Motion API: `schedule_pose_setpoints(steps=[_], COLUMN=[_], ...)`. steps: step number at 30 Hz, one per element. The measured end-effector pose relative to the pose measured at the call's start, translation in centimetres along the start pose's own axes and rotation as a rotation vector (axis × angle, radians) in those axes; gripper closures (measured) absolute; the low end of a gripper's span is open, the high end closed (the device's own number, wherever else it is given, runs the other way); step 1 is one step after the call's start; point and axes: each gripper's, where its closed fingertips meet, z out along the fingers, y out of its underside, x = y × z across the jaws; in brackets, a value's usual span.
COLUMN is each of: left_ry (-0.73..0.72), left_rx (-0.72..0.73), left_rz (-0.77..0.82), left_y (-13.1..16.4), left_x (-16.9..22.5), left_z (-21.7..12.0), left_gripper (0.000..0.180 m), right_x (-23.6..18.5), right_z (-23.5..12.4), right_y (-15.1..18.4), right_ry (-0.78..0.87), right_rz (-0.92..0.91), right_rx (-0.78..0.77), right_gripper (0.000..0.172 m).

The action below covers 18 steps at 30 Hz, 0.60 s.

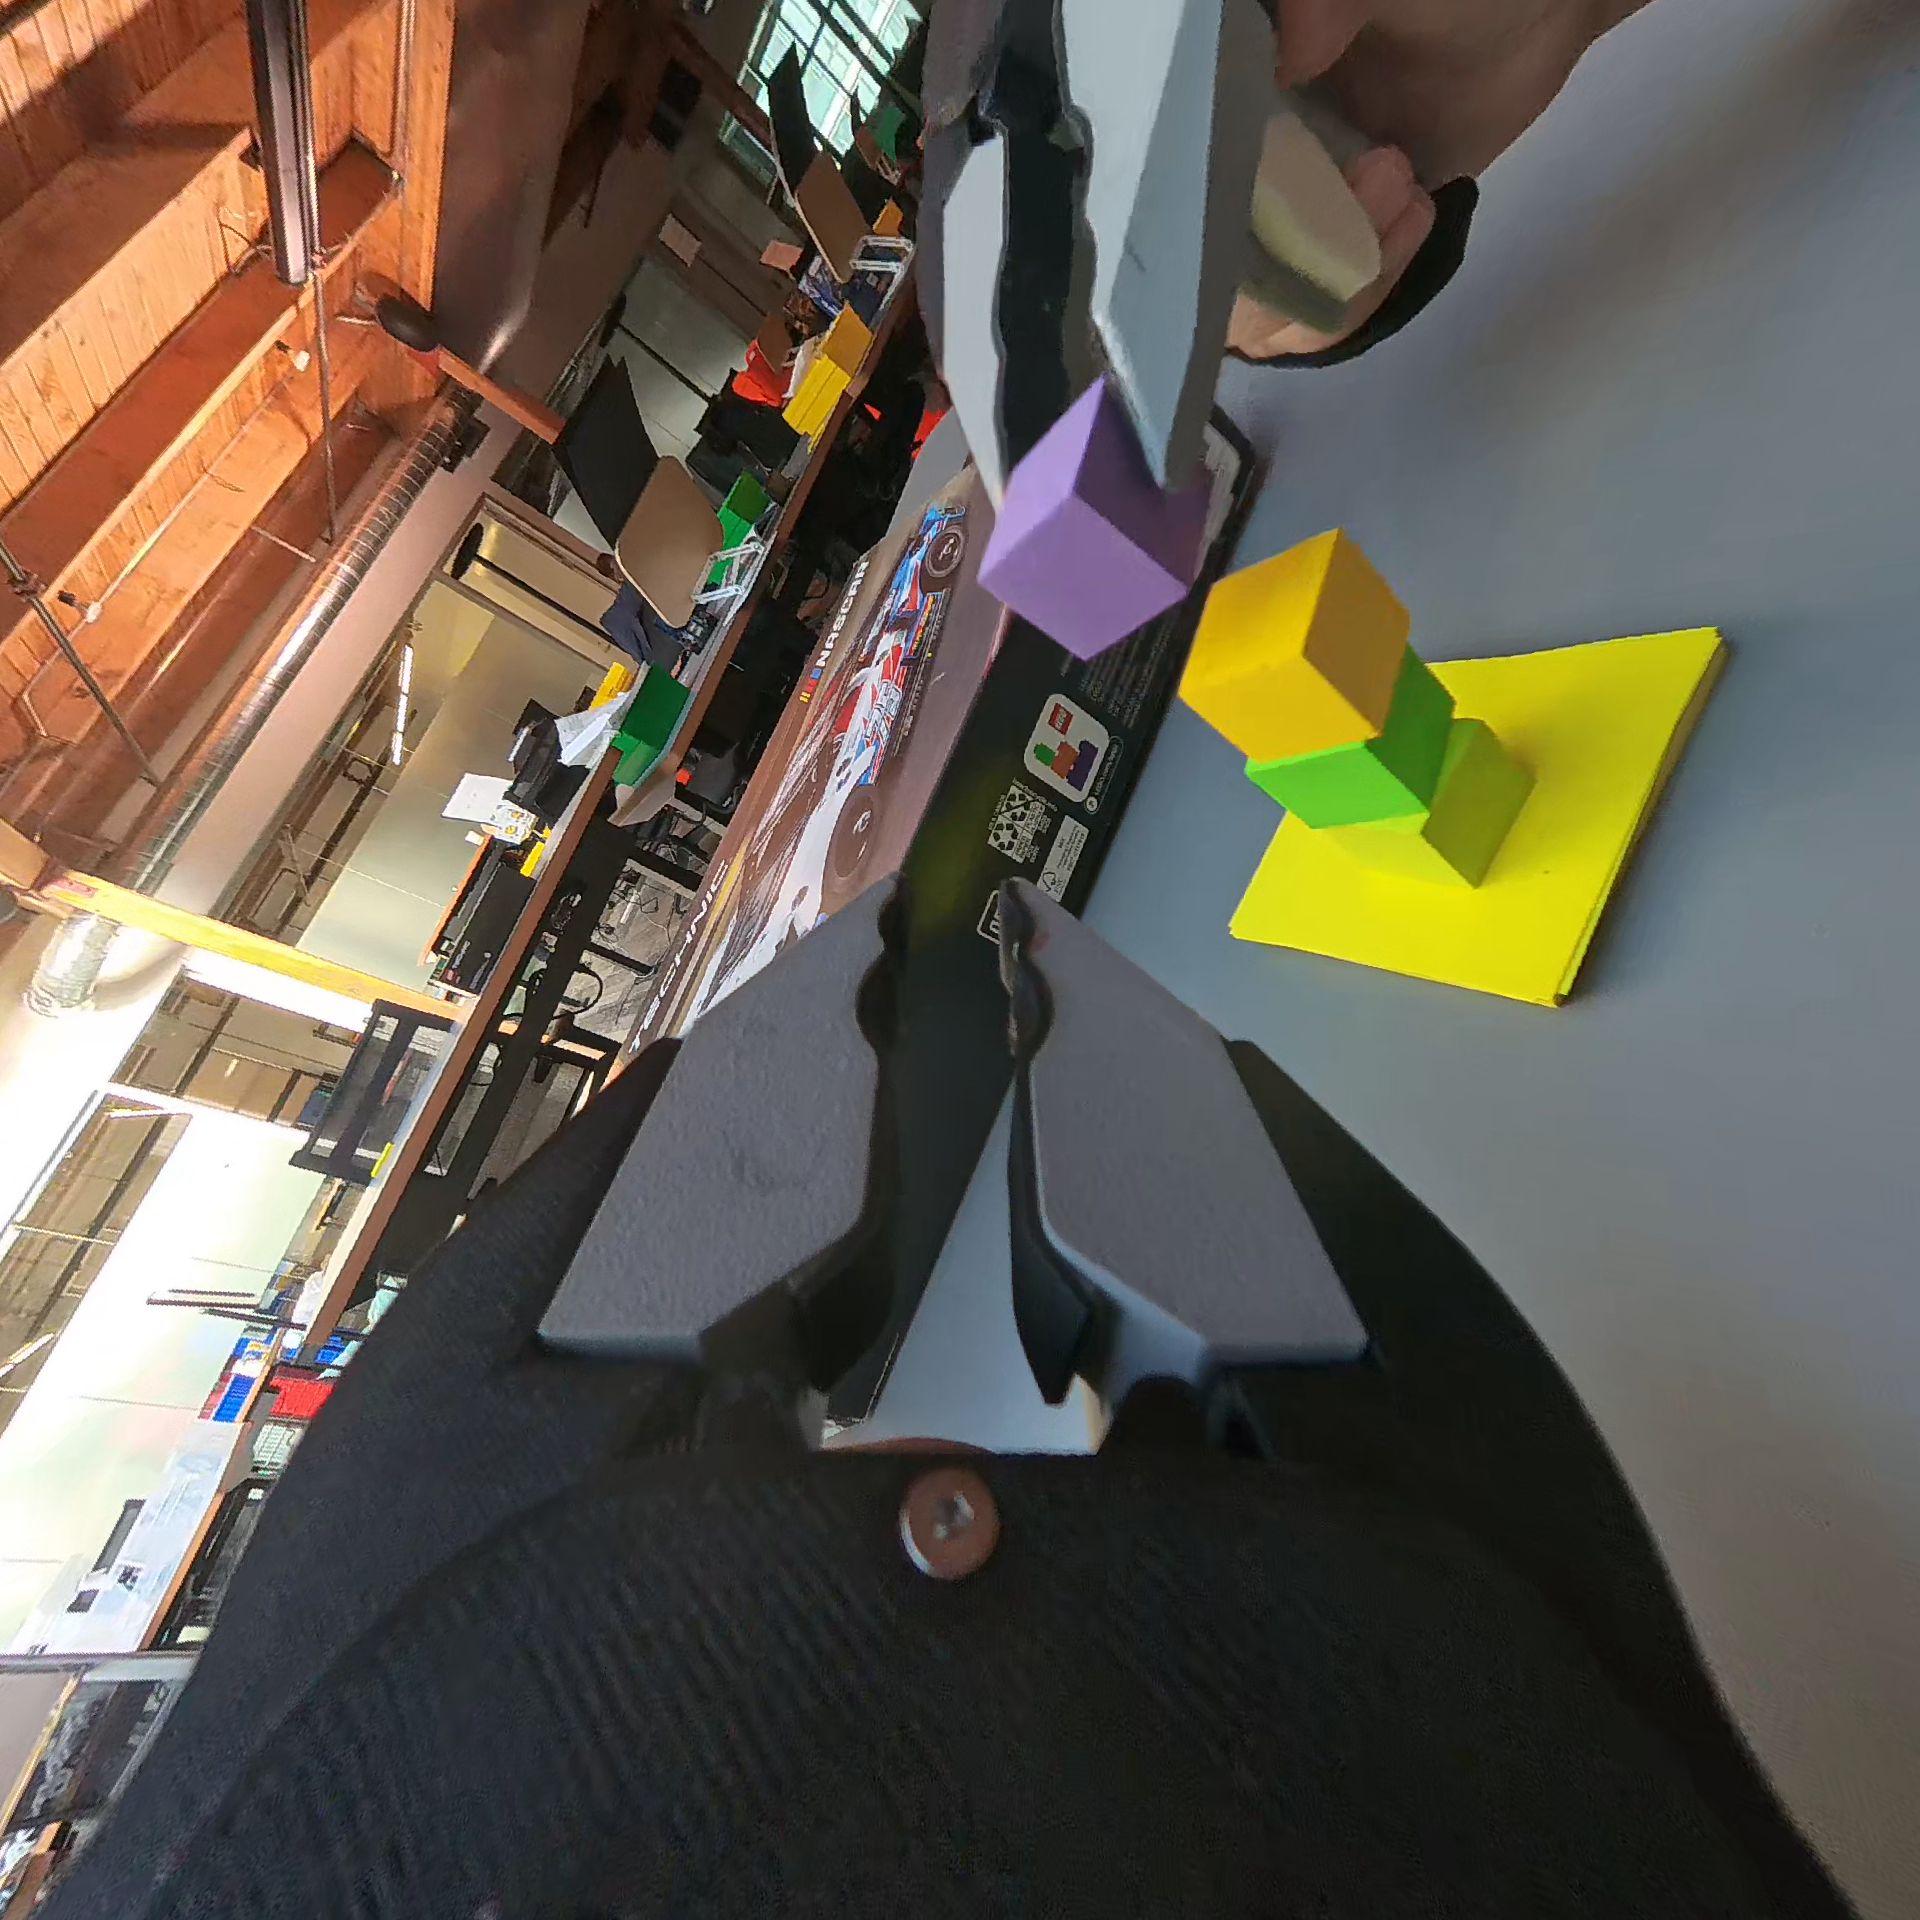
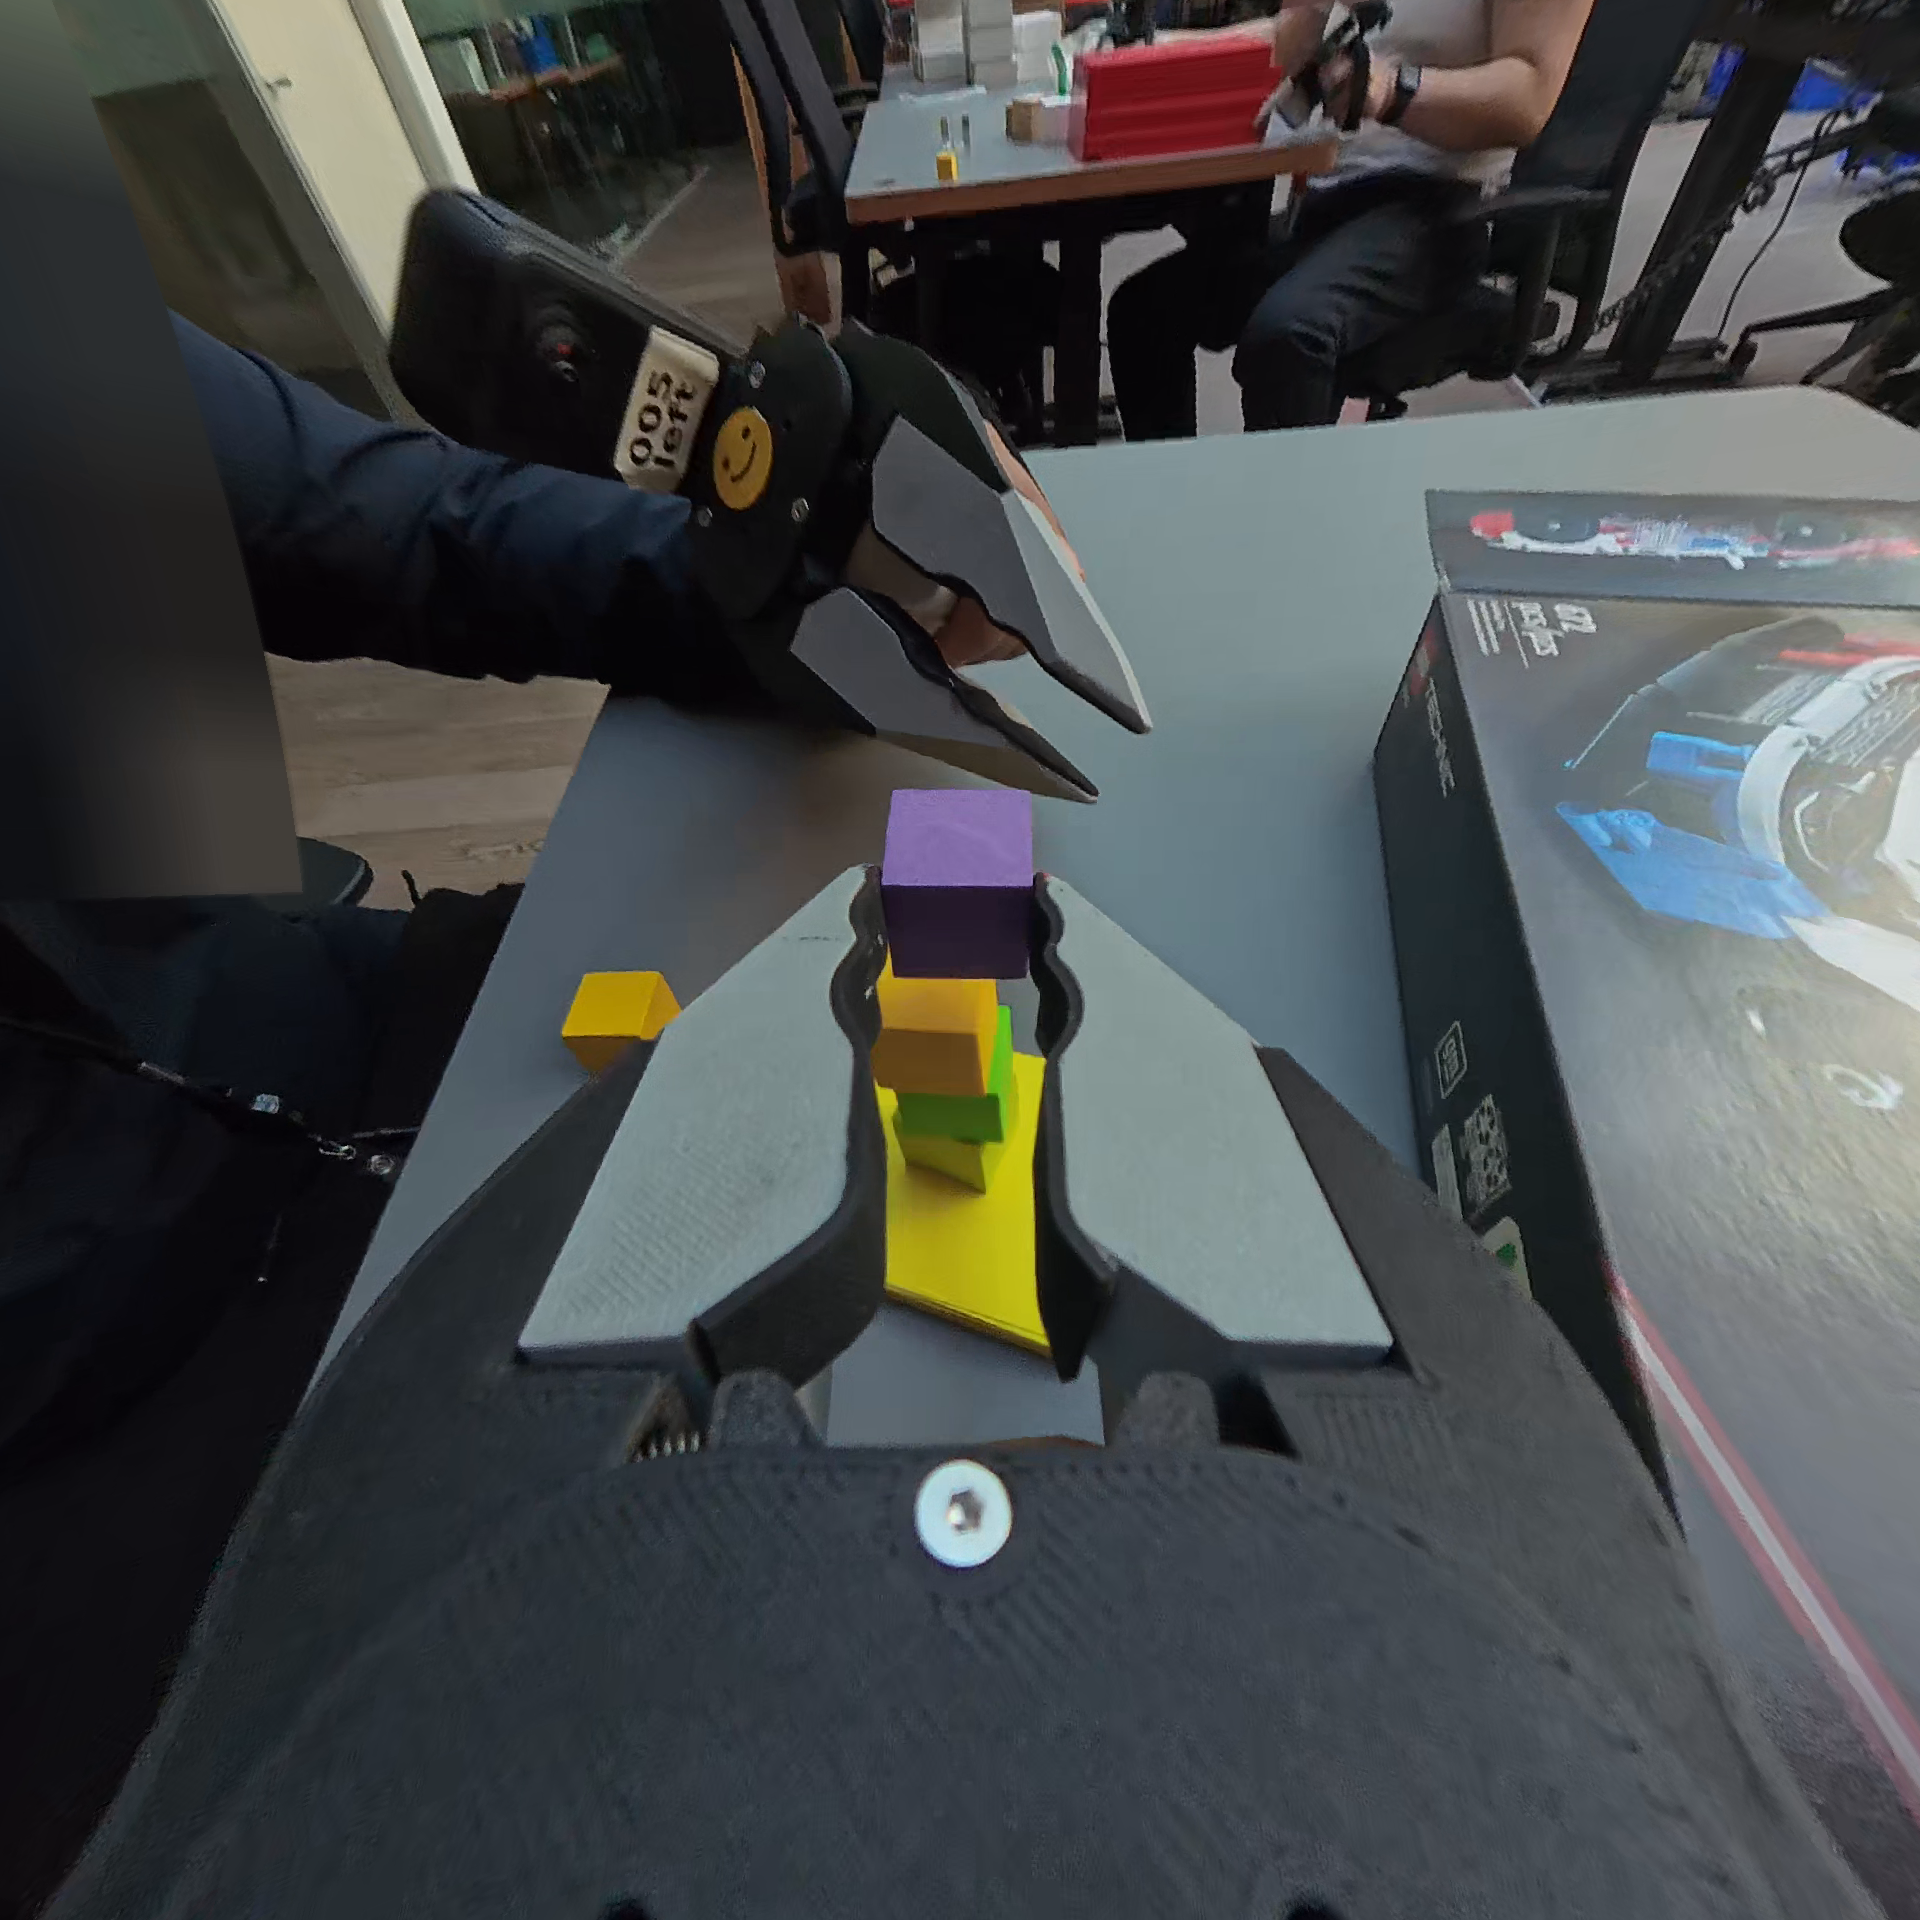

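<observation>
Right gripper (image 2: 958, 904) clamps the purple cube (image 2: 957, 883) just above the yellow cube (image 2: 935, 1039) topping the stack; best kept level, while the left gripper (image 2: 1117, 758) hangs bare, jaws apart

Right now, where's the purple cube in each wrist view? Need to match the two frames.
Left wrist view: purple cube upper centre, clamped at the tips of the right gripper, beside the stack's yellow cube.
Right wrist view: purple cube centre, between this gripper's fingertips, directly above the stack.
Shared landmark: yellow paper pad under the stack.
</observation>
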Motion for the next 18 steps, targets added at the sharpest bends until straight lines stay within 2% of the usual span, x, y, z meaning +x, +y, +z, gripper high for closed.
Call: schedule_pose_setpoints(steps=[5, 11, 18], left_ry=[0.0, 0.003, 0.002], left_rx=[-0.001, -0.003, -0.003], left_rz=[-0.003, -0.007, -0.009], left_y=[0.1, 0.2, 0.2], left_x=[0.0, 0.0, -0.1], left_z=[0.0, 0.0, 0.0], left_gripper=[0.167, 0.167, 0.167], right_x=[-0.6, -0.7, -0.5], right_z=[-0.4, 0.6, 0.8], right_y=[-0.7, 1.0, 1.8], right_ry=[-0.017, -0.023, -0.037], right_rz=[-0.023, -0.03, -0.004], right_rx=[0.029, -0.064, -0.088], right_gripper=[0.147, 0.147, 0.147])
